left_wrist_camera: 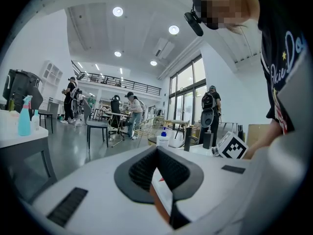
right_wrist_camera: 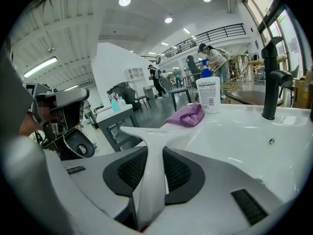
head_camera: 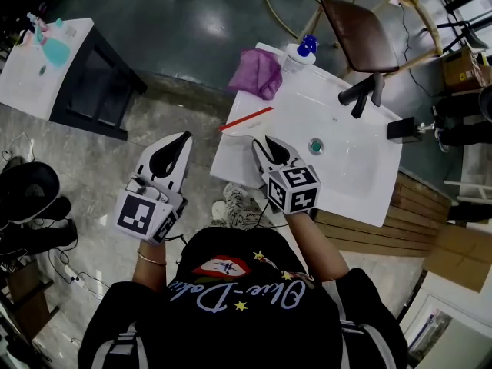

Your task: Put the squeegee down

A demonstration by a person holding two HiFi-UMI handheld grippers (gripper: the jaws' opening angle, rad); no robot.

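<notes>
Squeegee (head_camera: 246,120): white handle clamped between the pads of the right tongs (head_camera: 263,143), which are closed on it. Its red-edged blade sits at the left rim of the white basin (head_camera: 361,167), short of the purple cloth (head_camera: 257,71). Whether the blade touches the rim cannot be confirmed. Left tongs (head_camera: 184,137): tips together, nothing held, positioned off the basin's left side above the floor.
</notes>
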